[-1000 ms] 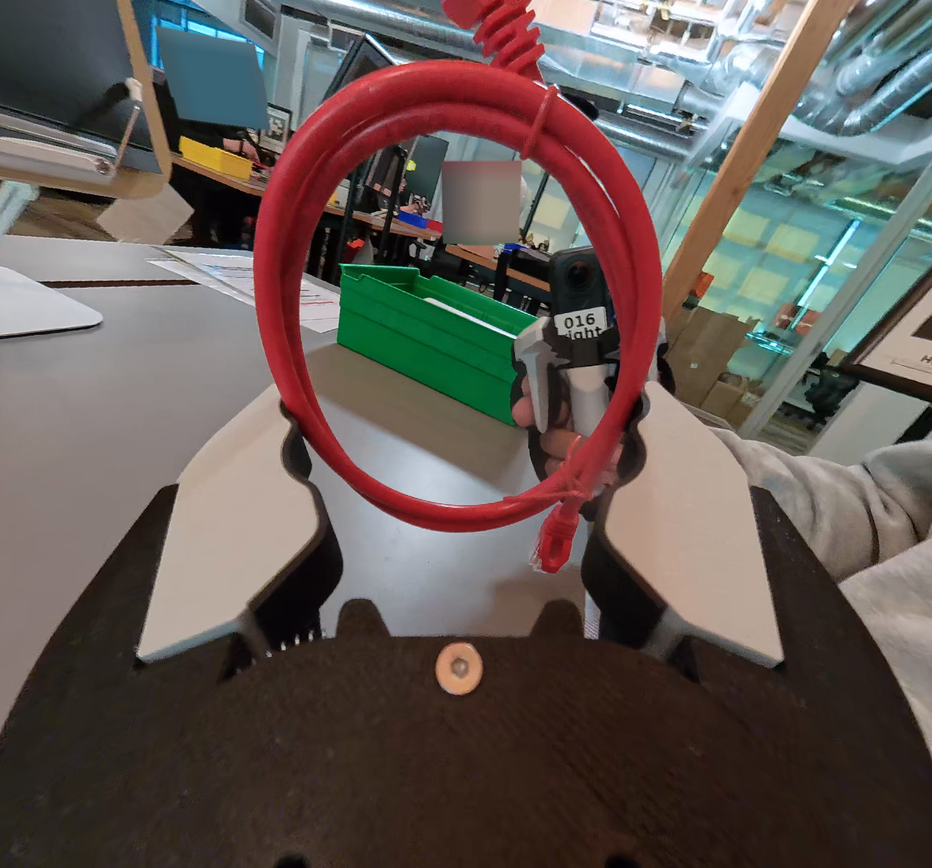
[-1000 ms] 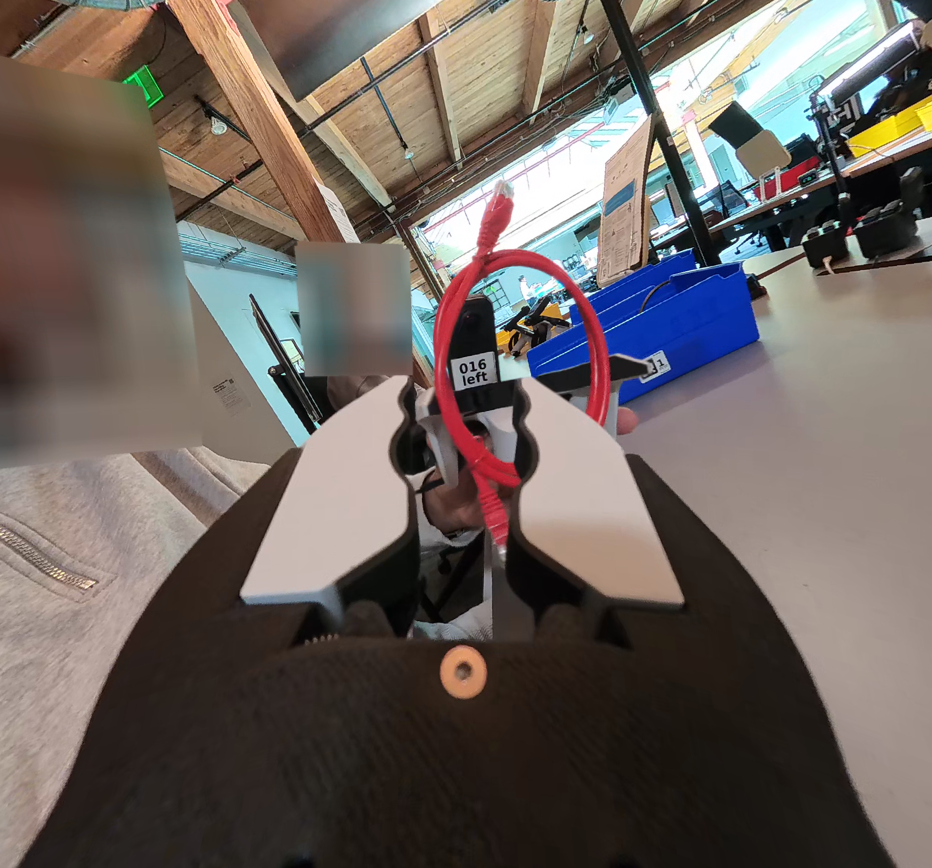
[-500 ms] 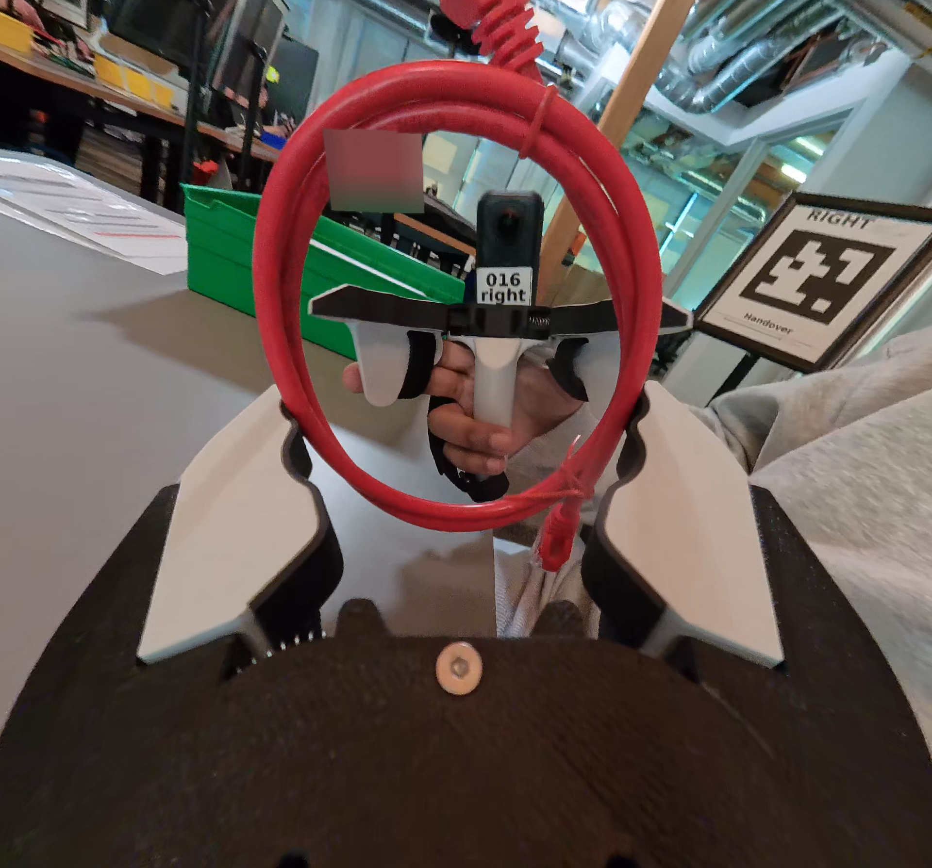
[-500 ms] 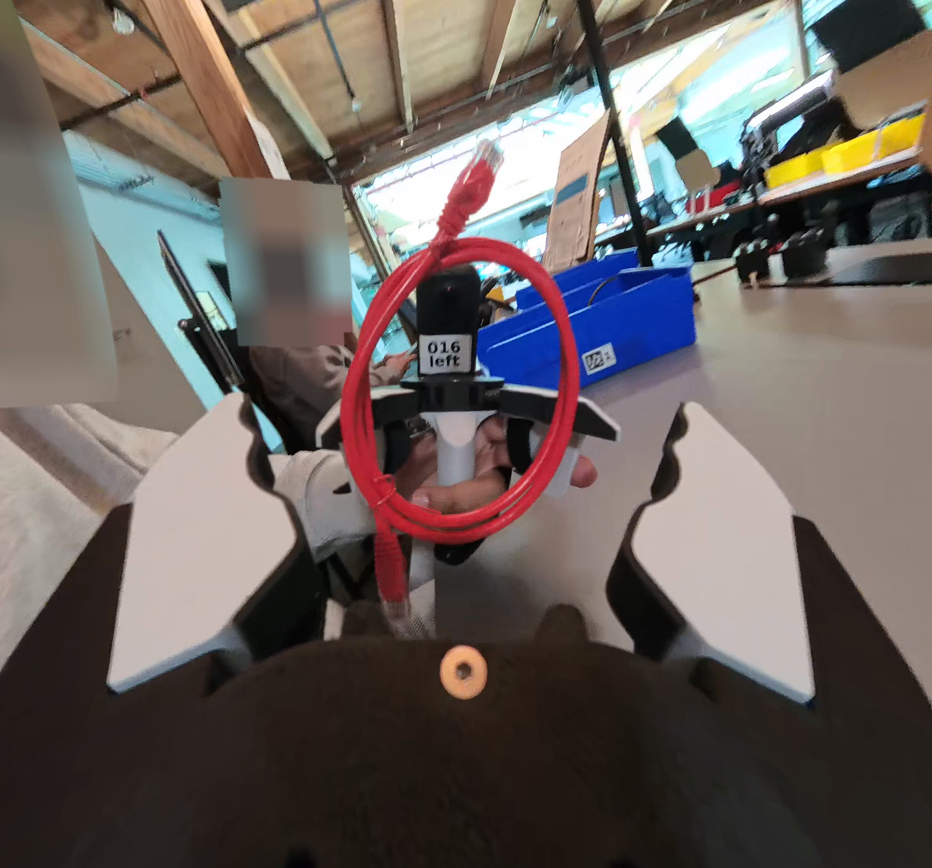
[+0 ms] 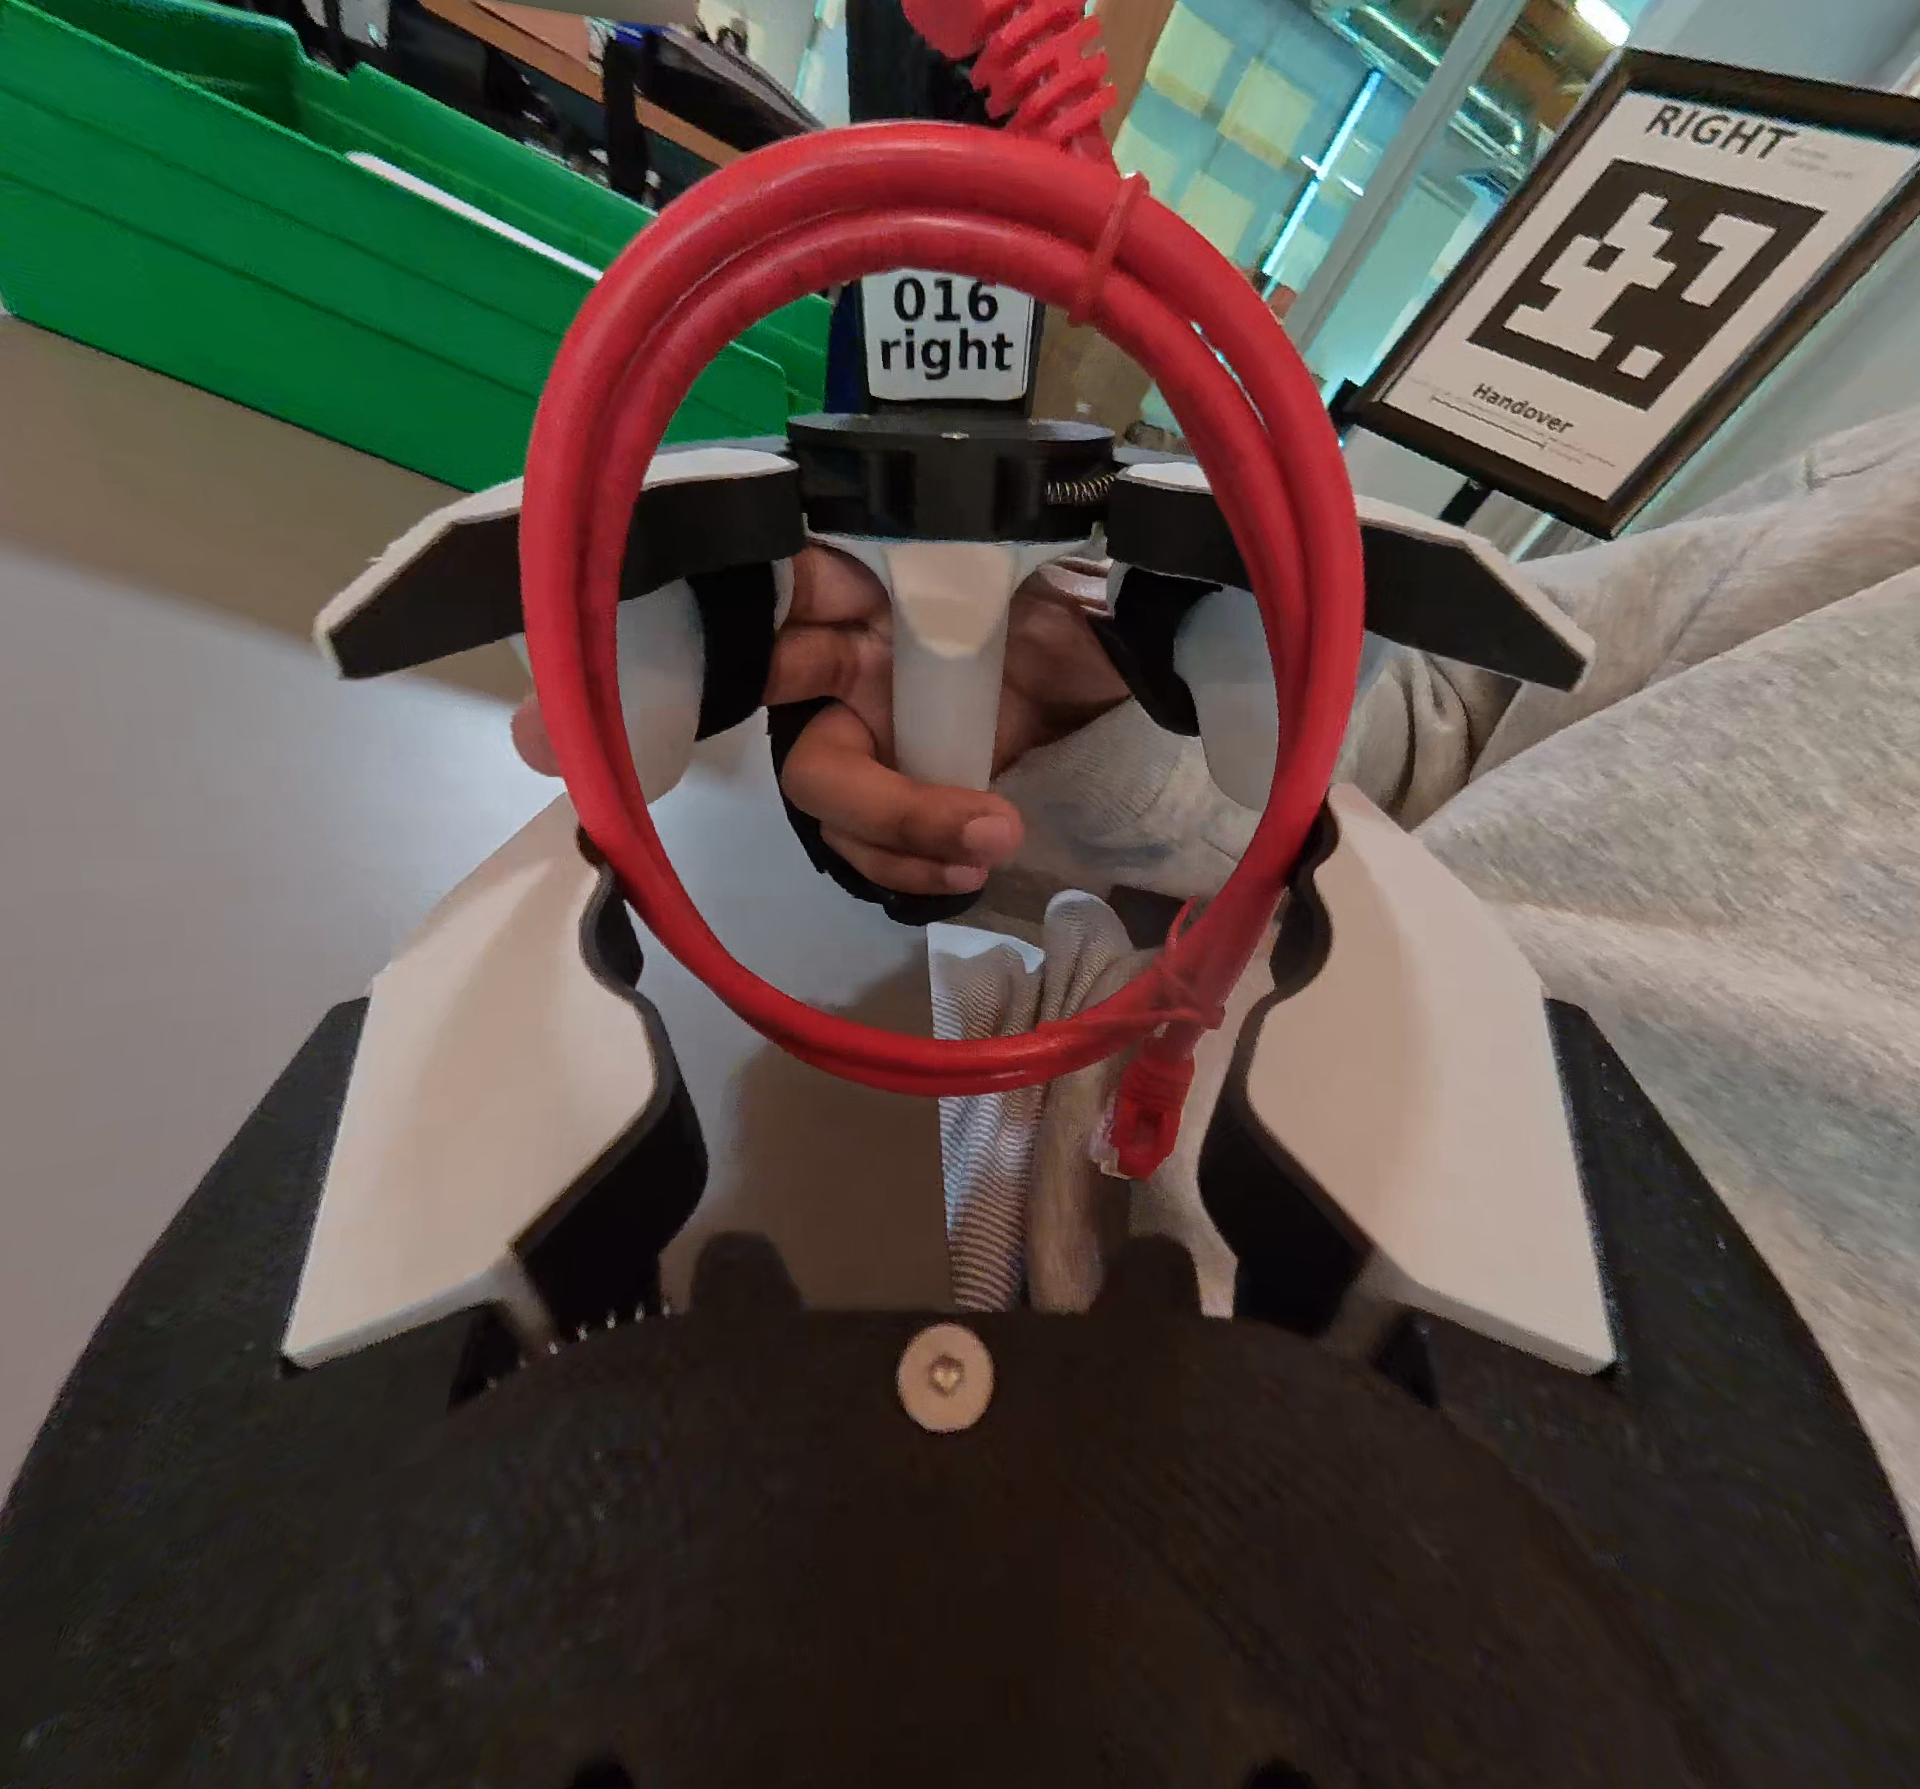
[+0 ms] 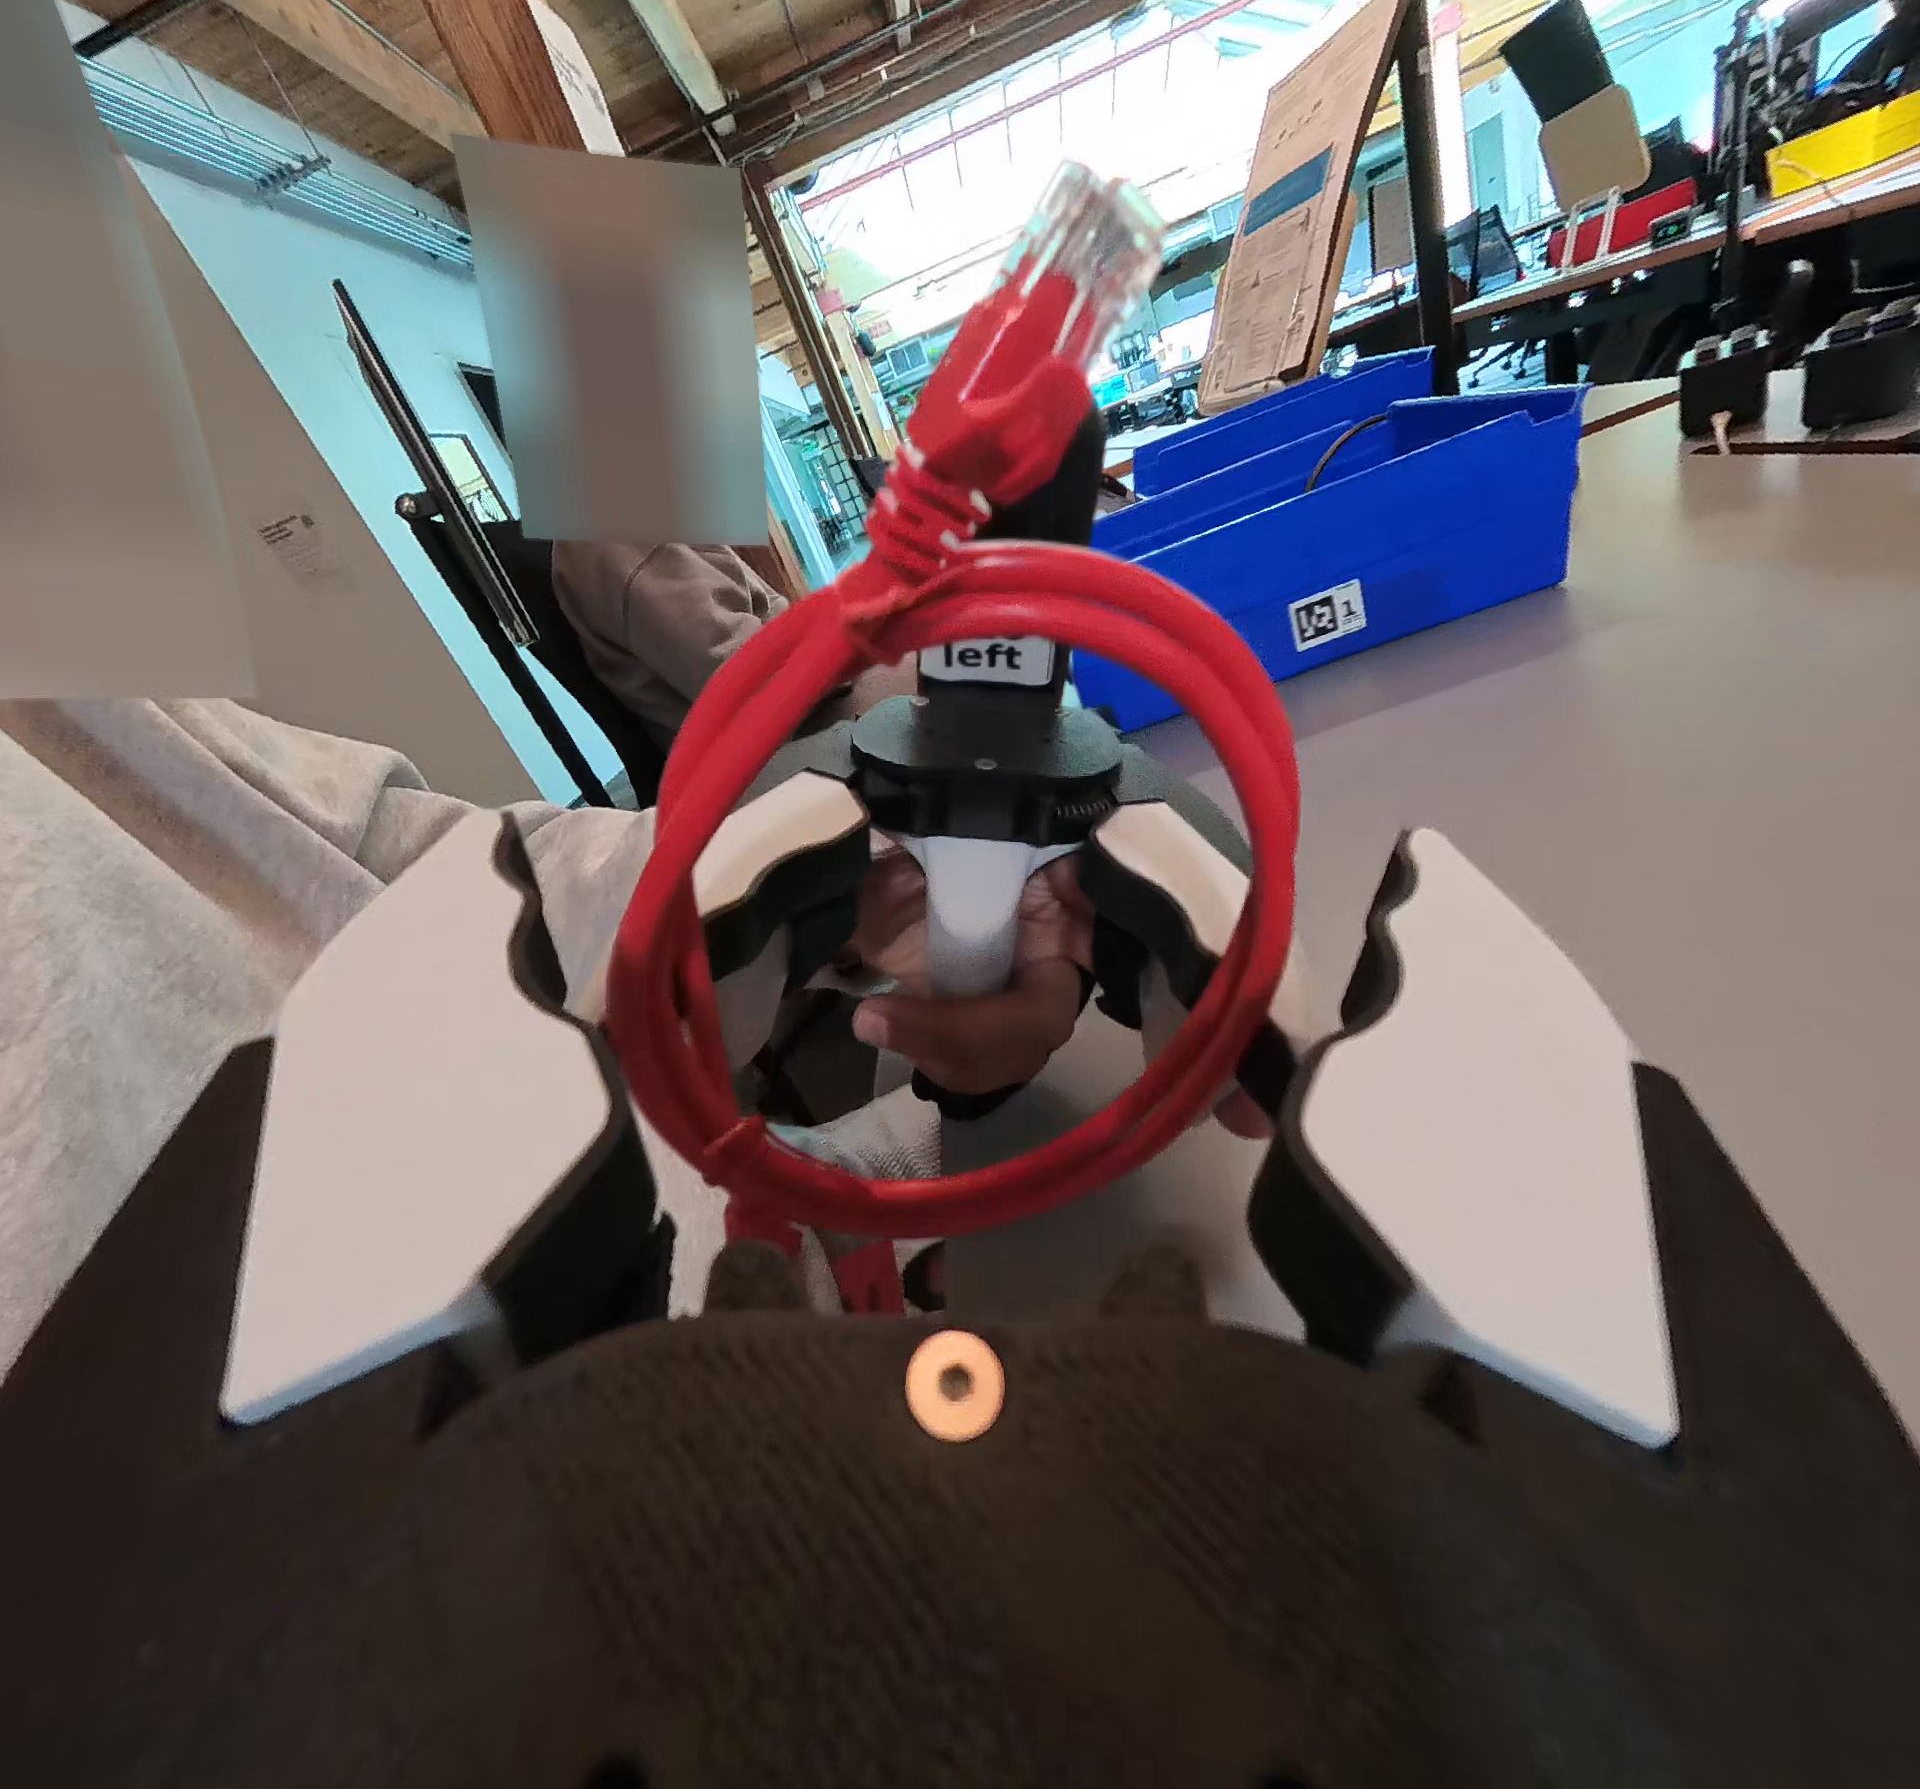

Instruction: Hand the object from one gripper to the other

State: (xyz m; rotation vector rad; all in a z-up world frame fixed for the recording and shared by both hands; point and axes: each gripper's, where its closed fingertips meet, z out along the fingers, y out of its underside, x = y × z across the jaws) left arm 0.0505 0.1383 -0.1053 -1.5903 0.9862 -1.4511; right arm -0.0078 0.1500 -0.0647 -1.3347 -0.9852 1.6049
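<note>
Red cable coil (image 5: 940, 596) mid-handover.
Clamped across its width by left gripper (image 5: 945, 898); right gripper (image 6: 956, 918) spread wide (flanking, apart).

Grey table (image 6: 1662, 700), blue bin (image 6: 1351, 534) resting on it, green bin (image 5: 260, 243) on its far part

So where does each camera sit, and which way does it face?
Left wrist view: on the left claw, looking forward at the red cable coil it grips, green bin behind; a grey sleeve shows at right.
Right wrist view: on the open right claw, facing the opposite way, blue bin behind; grey sleeve at left.
Shared: the coil, and each view shows the other claw.
</note>
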